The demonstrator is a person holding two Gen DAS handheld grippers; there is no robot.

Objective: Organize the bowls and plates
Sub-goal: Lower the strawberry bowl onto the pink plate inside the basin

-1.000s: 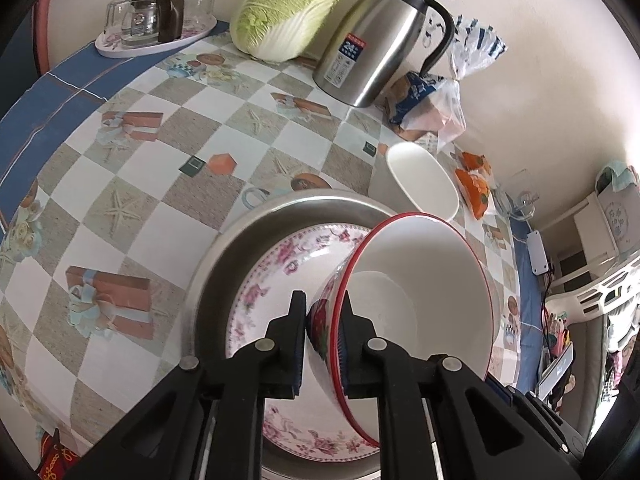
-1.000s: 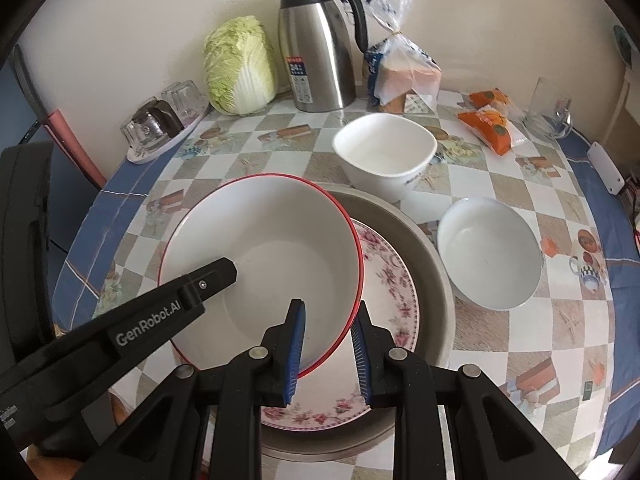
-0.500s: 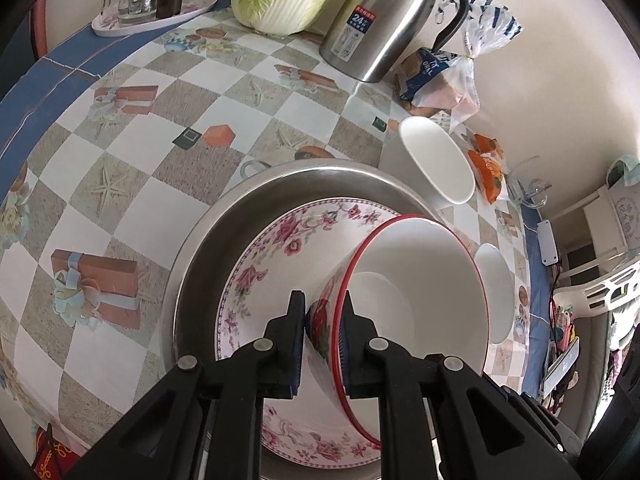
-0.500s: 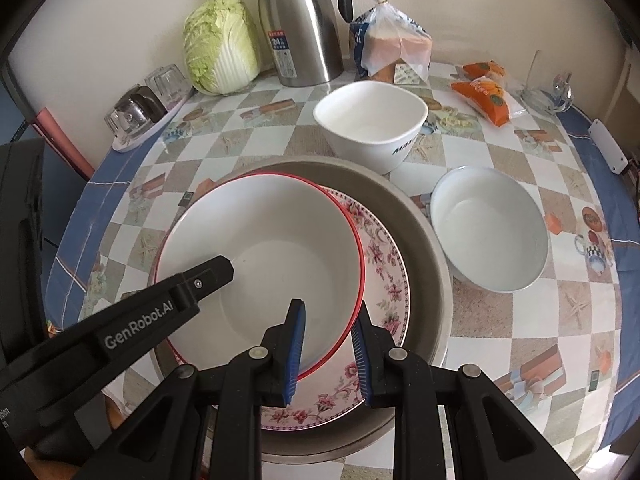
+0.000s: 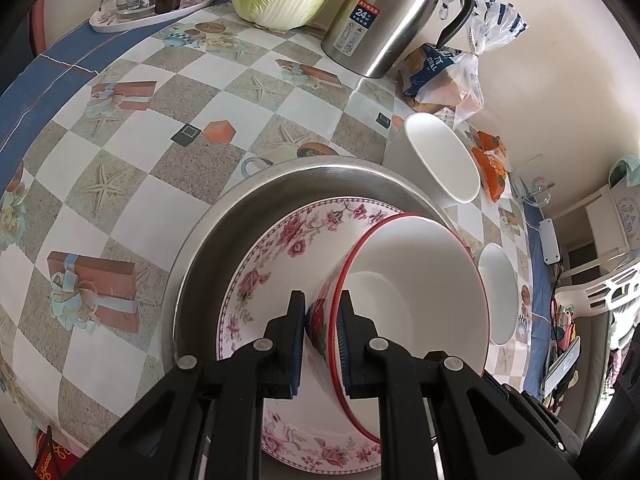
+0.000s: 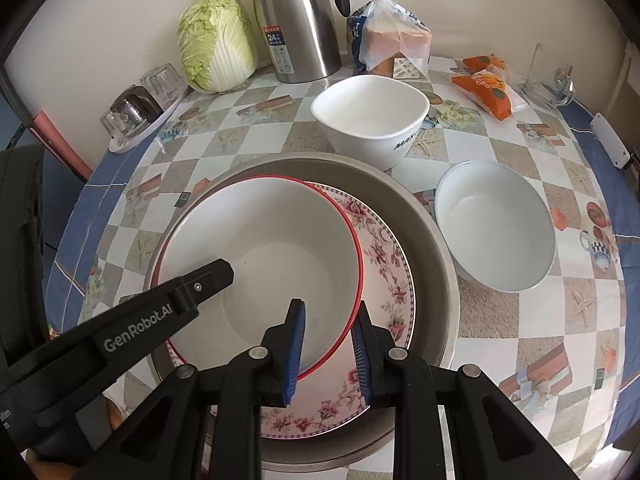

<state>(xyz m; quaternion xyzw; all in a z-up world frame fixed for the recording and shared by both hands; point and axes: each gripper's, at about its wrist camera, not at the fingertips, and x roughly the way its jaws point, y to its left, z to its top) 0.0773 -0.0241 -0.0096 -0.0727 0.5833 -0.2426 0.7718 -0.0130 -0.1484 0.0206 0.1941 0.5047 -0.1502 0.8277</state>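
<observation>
My left gripper is shut on the rim of a red-rimmed white bowl, which sits low on a floral plate inside a steel basin. In the right wrist view the bowl lies on the plate in the basin, with the left gripper's finger inside it. My right gripper straddles the bowl's near rim with a small gap on each side, not clamped. A square white bowl and a round white bowl stand on the table.
A steel thermos, a cabbage, a bread bag, orange snack packs and a tray of glasses line the back wall. The table edge drops off at right.
The red-rimmed bowl has come down onto the floral plate in the basin. My left gripper still holds its rim. My right gripper's gap has widened slightly.
</observation>
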